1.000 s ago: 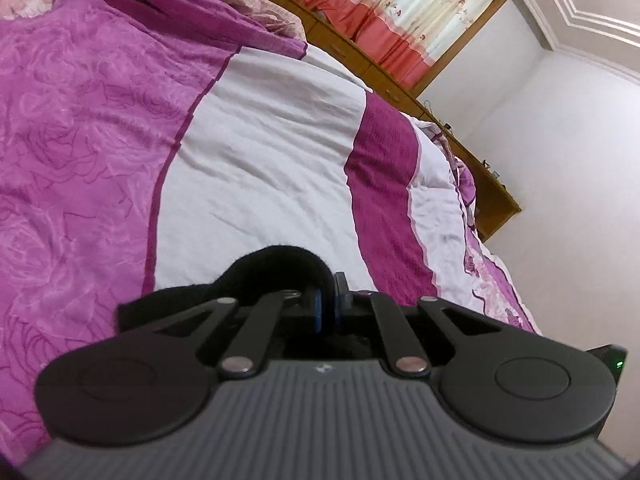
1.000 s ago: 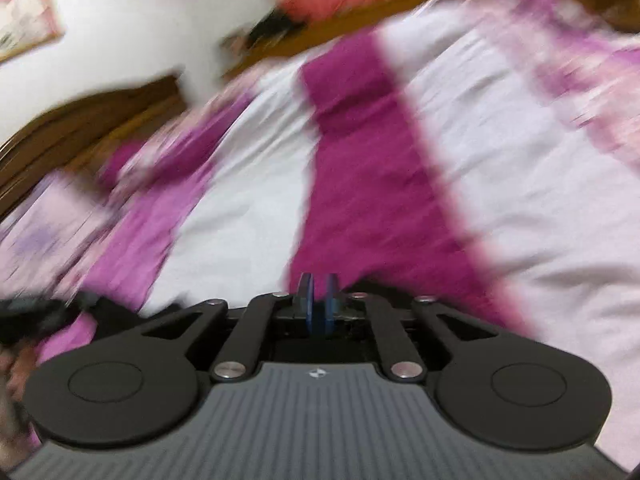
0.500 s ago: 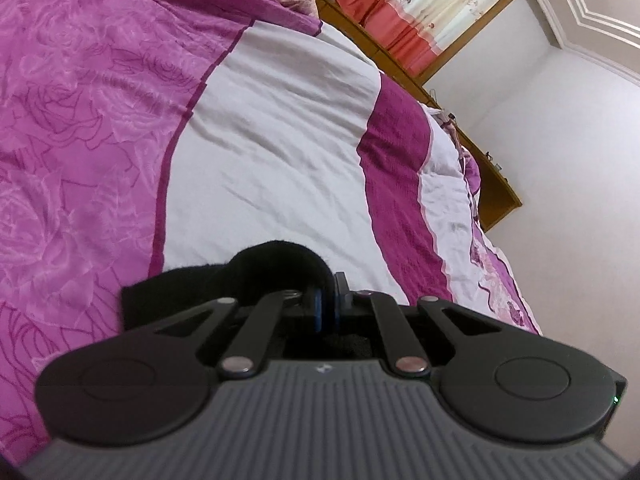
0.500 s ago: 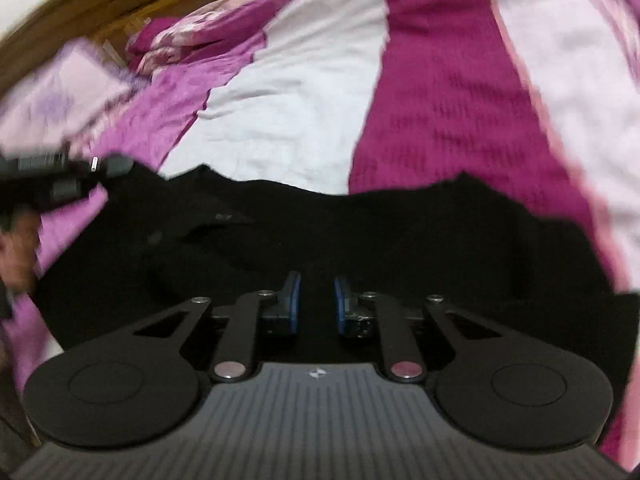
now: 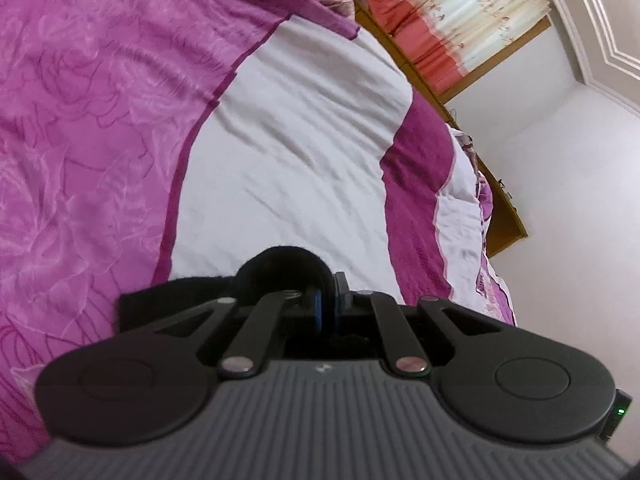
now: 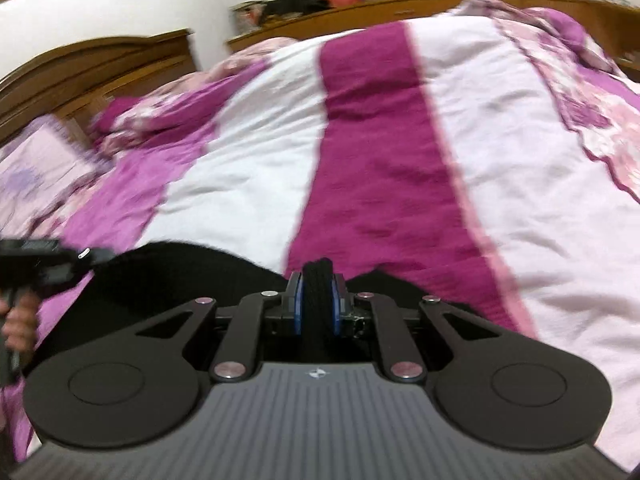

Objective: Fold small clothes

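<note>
Left wrist view
- left gripper [image 5: 327,304]: bottom centre of the frame, jaws pinched tight on a fold of the black garment [image 5: 280,268], the blue pads nearly meeting
- garment: a rounded black hump sticks up just past the fingertips, and a flat strip of it runs off to the lower left, lying on the bedspread [image 5: 280,152]
- bedspread: rose-print pink fills the left, a wide white band runs up the middle, a dark magenta stripe sits right of that
- background: red and cream curtains [image 5: 452,20] at the top, with a wooden ledge under them running down the right side of the bed

Right wrist view
- right gripper [image 6: 316,304]: bottom centre, jaws have just been closing and are now clamped on a thick ribbed edge of the garment [image 6: 316,280], which stands up between the blue pads
- garment: the rest spreads out low and dark to the left of the fingers, over the white and magenta stripes
- left gripper again [image 6: 44,258]: far left edge, held in the person's hand [image 6: 20,320], right at the garment's left end
- headboard [image 6: 92,64]: brown wood, upper left
- sharpness: the whole frame is a bit smeared
</note>
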`<state>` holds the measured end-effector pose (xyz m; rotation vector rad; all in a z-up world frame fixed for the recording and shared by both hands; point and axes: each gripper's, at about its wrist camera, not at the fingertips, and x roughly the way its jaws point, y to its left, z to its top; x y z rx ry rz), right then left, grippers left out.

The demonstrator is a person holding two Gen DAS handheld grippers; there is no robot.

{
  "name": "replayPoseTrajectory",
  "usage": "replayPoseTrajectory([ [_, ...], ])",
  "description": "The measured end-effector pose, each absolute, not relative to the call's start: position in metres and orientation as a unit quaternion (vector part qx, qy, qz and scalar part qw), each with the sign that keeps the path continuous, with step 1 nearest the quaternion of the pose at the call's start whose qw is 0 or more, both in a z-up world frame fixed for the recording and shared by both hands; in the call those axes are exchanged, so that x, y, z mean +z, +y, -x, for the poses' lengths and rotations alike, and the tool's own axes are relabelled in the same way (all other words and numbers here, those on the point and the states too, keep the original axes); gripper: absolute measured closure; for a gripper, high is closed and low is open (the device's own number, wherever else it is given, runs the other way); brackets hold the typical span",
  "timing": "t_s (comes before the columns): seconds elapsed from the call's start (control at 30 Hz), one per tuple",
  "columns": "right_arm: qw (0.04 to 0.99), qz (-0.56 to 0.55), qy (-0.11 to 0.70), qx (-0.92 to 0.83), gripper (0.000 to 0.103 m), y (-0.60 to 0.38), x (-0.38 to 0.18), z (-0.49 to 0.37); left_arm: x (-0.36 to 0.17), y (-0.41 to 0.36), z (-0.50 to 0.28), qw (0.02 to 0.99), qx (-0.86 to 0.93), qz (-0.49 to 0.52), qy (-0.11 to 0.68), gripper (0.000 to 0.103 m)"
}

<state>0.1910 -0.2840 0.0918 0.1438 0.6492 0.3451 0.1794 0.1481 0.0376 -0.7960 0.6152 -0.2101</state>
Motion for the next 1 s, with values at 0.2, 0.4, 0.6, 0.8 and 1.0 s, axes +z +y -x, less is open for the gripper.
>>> replayPoseTrajectory([
  [0.2,0.942,-0.036,0.321,0.093,0.088,-0.279,0.068,-0.216,0.028,0.139,-0.192,0.870,-0.081,0.371,0.316,0.091],
  [0.4,0.949,-0.011,0.316,0.003,0.032,-0.281,0.057,-0.221,0.036,0.137,-0.167,0.887,-0.051,0.336,0.313,0.044],
  [0.6,0.953,-0.007,0.302,0.017,0.030,-0.292,0.077,-0.202,0.061,0.098,-0.127,0.924,-0.006,0.130,0.360,0.043],
  [0.8,0.909,-0.068,0.394,0.120,0.030,-0.315,0.073,-0.173,0.057,0.103,-0.107,0.921,0.021,0.062,0.384,0.035],
  [1.0,0.911,-0.023,0.394,0.119,0.048,-0.312,0.057,-0.149,0.048,0.096,-0.096,0.929,0.000,0.073,0.364,0.081],
])
